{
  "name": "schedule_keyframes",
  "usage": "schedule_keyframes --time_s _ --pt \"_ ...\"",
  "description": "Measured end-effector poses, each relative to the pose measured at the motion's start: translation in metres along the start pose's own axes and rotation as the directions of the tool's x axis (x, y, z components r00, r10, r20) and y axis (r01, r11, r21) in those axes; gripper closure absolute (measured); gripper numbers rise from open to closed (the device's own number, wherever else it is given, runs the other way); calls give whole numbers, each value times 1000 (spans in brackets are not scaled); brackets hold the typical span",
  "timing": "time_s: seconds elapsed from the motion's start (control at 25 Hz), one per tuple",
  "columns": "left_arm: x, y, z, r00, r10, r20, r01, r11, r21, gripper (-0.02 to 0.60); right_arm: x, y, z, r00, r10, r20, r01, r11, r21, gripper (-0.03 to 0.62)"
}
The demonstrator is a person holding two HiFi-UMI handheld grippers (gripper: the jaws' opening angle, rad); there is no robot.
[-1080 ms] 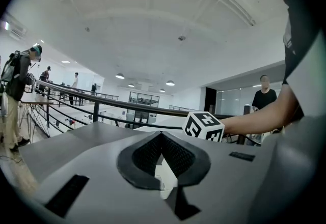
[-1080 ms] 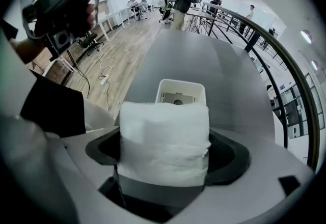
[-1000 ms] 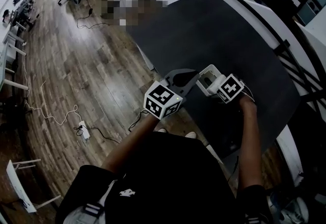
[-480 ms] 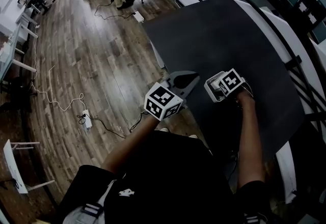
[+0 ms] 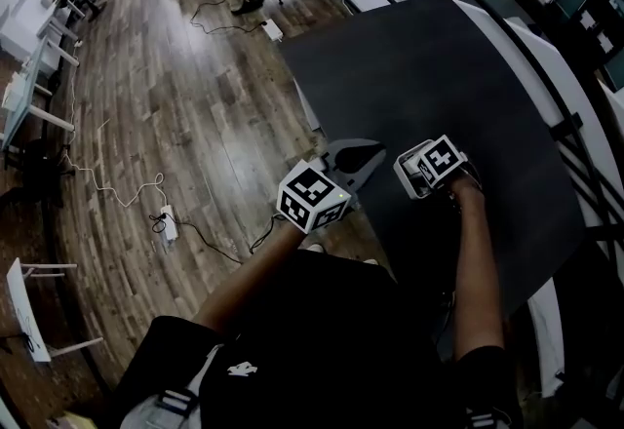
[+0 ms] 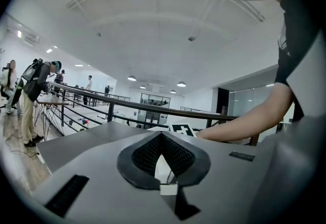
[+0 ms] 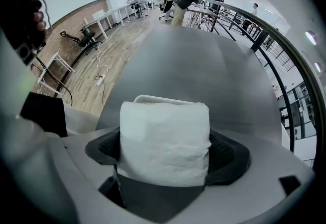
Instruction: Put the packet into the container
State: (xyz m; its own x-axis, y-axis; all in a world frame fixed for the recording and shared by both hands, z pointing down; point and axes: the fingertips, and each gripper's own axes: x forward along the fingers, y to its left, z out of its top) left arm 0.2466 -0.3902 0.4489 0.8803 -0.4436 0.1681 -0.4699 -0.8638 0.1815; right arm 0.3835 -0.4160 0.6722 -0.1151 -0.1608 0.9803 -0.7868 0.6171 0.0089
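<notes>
- One white packet [image 7: 164,126] is clamped in my right gripper [image 7: 165,152]. The fingers stand wide apart, with one dark pad pressing on each side of it.
- The packet stands upright between those fingers, soft and creased, over the near part of the dark worktop [image 5: 439,76].
- A thin white rim [image 7: 153,98] shows just behind the packet's top; I cannot tell what it belongs to.
- On my left gripper [image 6: 161,136] the fingers are together, tips meeting, with nothing between them.
- From the head view, the left gripper sits near the right one at the worktop's edge, with wooden floor [image 5: 166,125] off to its left.
- Beyond the left fingers, a black railing [image 6: 153,107] runs along the worktop's far side.
</notes>
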Motion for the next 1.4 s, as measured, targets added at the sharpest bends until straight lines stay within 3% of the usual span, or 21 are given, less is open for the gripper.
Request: schedule_keyframes --time_s 0.28,0.52,0.76,1.08,1.2,1.32,1.4 --pt "-4 0 10 999 -11 48 11 1000 -1 577 9 7 2 999 25 21 -25 999 22 108" --pt "-7 1 9 998 -12 55 12 1000 -5 577 4 4 15 992 -7 125 1 999 51 106" --pt "-5 1 10 998 -20 58 21 1000 -5 577 -3 4 16 991 -19 133 12 999 50 106" --pt "-2 -1 9 997 -46 55 47 999 -8 577 -45 16 26 971 -47 236 37 998 49 109" --pt "1 -4 7 997 -64 49 64 998 -6 577 -65 22 30 951 -68 300 57 997 45 216" --pt "2 -5 6 996 -74 48 75 997 -9 577 -87 32 35 926 -66 371 48 997 56 234" --pt "2 -6 7 996 -80 47 80 997 -6 577 -107 37 39 898 -83 433 58 996 72 288"
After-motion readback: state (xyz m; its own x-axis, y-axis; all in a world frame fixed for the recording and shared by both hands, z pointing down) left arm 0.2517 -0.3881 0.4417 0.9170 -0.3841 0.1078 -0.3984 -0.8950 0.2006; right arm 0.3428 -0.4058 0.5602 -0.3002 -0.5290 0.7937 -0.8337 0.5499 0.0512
